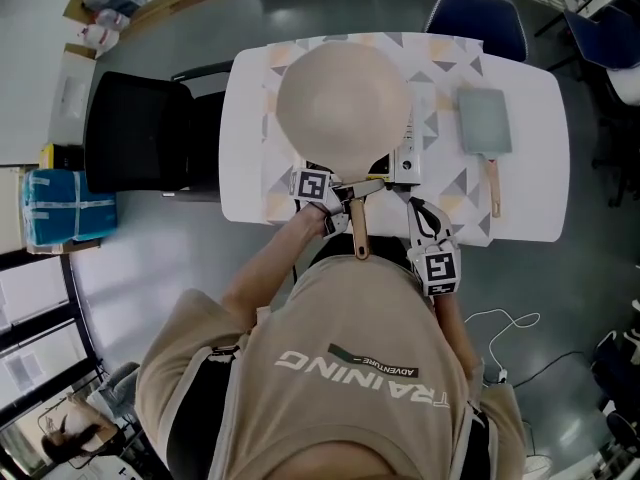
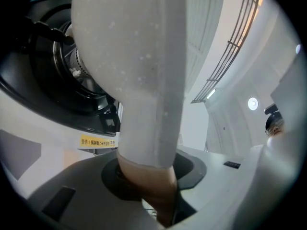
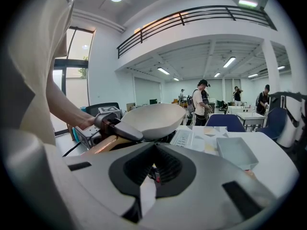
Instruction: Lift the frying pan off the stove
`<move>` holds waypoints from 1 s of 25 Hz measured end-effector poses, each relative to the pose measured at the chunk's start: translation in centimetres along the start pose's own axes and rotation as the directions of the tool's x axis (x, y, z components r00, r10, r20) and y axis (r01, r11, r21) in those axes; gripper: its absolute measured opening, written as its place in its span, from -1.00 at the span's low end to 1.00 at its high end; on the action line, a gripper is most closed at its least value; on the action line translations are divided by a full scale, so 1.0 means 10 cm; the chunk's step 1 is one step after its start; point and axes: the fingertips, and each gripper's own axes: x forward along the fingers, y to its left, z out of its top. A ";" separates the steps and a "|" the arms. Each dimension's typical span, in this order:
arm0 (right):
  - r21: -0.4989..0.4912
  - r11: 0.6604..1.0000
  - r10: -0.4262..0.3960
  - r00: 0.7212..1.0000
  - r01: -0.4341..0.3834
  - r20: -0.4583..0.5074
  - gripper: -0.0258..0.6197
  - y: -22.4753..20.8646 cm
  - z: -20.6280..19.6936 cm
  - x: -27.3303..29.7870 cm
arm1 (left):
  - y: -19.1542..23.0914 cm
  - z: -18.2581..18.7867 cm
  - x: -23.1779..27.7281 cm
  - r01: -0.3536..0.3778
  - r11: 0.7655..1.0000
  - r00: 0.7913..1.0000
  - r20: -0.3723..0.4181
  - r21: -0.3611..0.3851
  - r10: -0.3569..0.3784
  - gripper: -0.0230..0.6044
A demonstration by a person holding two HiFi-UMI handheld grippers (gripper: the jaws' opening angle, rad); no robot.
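Observation:
A cream frying pan sits over the stove on the white table; whether it touches the burner I cannot tell. Its wooden handle points toward me. My left gripper is shut on that handle, just behind the pan's neck. In the left gripper view the brown handle runs between the jaws of the left gripper, with the black burner to the left. My right gripper hangs at the table's front edge right of the handle, shut and holding nothing. The right gripper view shows the pan ahead of it.
A grey-green square tray with a wooden handle lies on the table to the right of the stove. A black chair stands at the table's left and a blue chair behind it. Several people stand far off.

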 end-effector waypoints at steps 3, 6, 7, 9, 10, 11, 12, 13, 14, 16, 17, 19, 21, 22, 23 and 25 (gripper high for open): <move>-0.003 1.000 0.014 1.000 -0.014 0.011 -0.93 0.01 0.02 0.00 | -0.02 -0.02 -0.04 -0.010 1.000 1.000 -0.016 -0.012 0.009 -0.46; -0.007 1.000 0.031 0.999 -0.031 0.018 -0.93 0.03 0.03 0.00 | -0.08 0.00 -0.05 -0.012 1.000 0.999 -0.030 -0.018 0.012 -0.44; -0.007 0.999 0.036 0.999 -0.035 0.019 -0.93 0.03 0.04 0.00 | -0.12 0.01 -0.05 -0.007 0.999 0.999 -0.032 -0.031 0.006 -0.44; -0.011 0.999 0.043 0.999 -0.043 0.022 -0.93 0.03 0.04 -0.01 | -0.15 0.03 -0.07 -0.008 0.999 0.999 -0.039 -0.047 0.006 -0.44; -0.013 0.999 0.046 0.999 -0.046 0.025 -0.93 0.02 0.05 -0.01 | -0.15 0.04 -0.08 -0.012 0.999 0.999 -0.043 -0.047 0.010 -0.44; -0.016 0.999 0.048 0.998 -0.048 0.028 -0.93 0.01 0.05 -0.01 | -0.15 0.06 -0.09 -0.016 0.999 0.999 -0.048 -0.046 0.014 -0.44; -0.019 0.999 0.050 0.998 -0.050 0.030 -0.93 -0.01 0.05 -0.02 | -0.16 0.06 -0.10 -0.017 0.999 0.999 -0.053 -0.047 0.015 -0.43; -0.022 0.998 0.051 0.998 -0.051 0.032 -0.93 -0.02 0.06 -0.02 | -0.19 0.06 -0.11 -0.014 0.999 0.998 -0.057 -0.053 0.011 -0.43; -0.023 0.998 0.052 0.998 -0.051 0.034 -0.93 -0.03 0.06 -0.03 | -0.21 0.05 -0.12 -0.009 0.998 0.998 -0.060 -0.057 0.005 -0.42; -0.026 0.998 0.051 0.998 -0.050 0.037 -0.93 -0.04 0.09 -0.05 | -0.25 0.03 -0.15 -0.002 0.998 0.998 -0.065 -0.055 -0.001 -0.42; -0.028 0.998 0.051 0.998 -0.050 0.040 -0.93 -0.04 0.11 -0.05 | -0.25 0.02 -0.16 -0.005 0.999 0.998 -0.069 -0.052 0.002 -0.42; -0.033 0.998 0.052 0.998 -0.051 0.043 -0.93 -0.05 0.14 -0.05 | -0.26 -0.02 -0.18 -0.022 0.998 0.997 -0.080 -0.051 0.018 -0.41; -0.043 0.997 0.059 0.997 -0.057 0.044 -0.93 -0.05 0.16 -0.04 | -0.26 -0.03 -0.19 -0.033 0.998 0.996 -0.087 -0.052 0.028 -0.41; -0.049 0.997 0.063 0.997 -0.061 0.044 -0.93 -0.04 0.17 -0.03 | -0.27 -0.04 -0.20 -0.034 0.998 0.995 -0.091 -0.050 0.029 -0.41; -0.053 0.996 0.069 0.997 -0.066 0.044 -0.93 -0.03 0.17 -0.03 | -0.29 -0.04 -0.21 -0.033 0.998 0.995 -0.094 -0.049 0.028 -0.41; -0.060 0.995 0.076 0.996 -0.074 0.043 -0.93 -0.02 0.18 -0.03 | -0.33 -0.05 -0.23 -0.025 0.998 0.995 -0.097 -0.053 0.020 -0.41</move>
